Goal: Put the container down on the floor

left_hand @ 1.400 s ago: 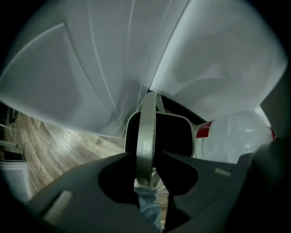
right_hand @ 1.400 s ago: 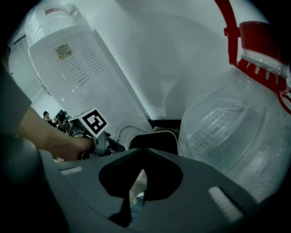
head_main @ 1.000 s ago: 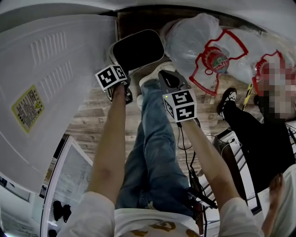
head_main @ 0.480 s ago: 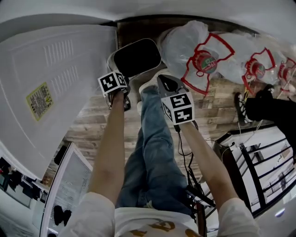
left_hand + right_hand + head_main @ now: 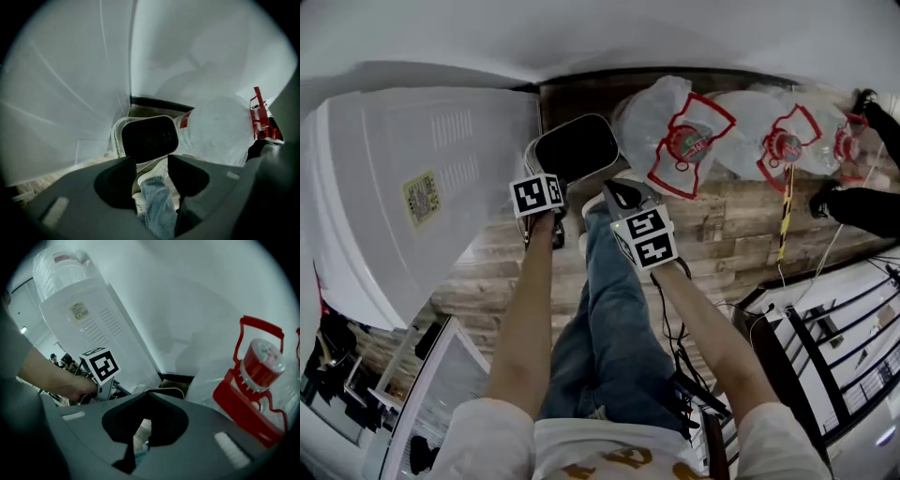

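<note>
Water dispenser left; water jugs against wall.

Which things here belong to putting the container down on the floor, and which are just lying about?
In the job: white container, on the wooden floor; left gripper, jaws apart and empty; right gripper, jaws together.
Lying about: water dispenser; water jugs with red handles.
</note>
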Demonstrator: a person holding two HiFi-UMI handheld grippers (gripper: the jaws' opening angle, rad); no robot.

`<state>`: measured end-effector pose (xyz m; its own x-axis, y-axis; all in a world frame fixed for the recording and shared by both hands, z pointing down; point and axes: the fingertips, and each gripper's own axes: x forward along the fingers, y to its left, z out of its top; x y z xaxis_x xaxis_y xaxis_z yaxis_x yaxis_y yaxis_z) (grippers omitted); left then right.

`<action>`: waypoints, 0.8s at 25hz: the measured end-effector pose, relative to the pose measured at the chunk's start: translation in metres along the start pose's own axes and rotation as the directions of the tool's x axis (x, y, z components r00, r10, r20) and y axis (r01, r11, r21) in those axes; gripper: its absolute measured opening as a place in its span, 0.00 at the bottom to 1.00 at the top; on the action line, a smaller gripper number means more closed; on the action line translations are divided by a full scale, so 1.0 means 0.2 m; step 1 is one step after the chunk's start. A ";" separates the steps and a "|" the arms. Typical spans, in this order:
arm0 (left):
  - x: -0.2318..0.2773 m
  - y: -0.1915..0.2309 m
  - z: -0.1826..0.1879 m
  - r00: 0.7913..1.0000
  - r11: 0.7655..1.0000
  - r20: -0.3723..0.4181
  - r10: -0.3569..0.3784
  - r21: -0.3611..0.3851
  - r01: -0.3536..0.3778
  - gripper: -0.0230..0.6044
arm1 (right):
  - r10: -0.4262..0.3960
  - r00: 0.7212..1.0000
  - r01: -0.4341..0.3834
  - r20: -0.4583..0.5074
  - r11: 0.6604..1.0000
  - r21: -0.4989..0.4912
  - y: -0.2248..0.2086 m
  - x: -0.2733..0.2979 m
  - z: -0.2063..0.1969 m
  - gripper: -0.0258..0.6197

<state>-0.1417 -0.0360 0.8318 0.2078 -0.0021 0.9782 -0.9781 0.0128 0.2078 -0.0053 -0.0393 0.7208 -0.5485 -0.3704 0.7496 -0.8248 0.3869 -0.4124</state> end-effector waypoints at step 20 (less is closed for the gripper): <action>-1.09 -0.63 0.36 0.820 0.925 0.489 -0.297 0.360 0.121 0.20 | -0.198 0.955 0.185 0.221 0.980 0.076 -0.02 -0.71 0.50 0.08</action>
<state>-0.0645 -0.1088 0.5924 0.4545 -0.4945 0.7409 -0.8846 -0.3480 0.3104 0.0611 -0.0732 0.5641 -0.3912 -0.6171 0.6827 -0.9201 0.2460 -0.3049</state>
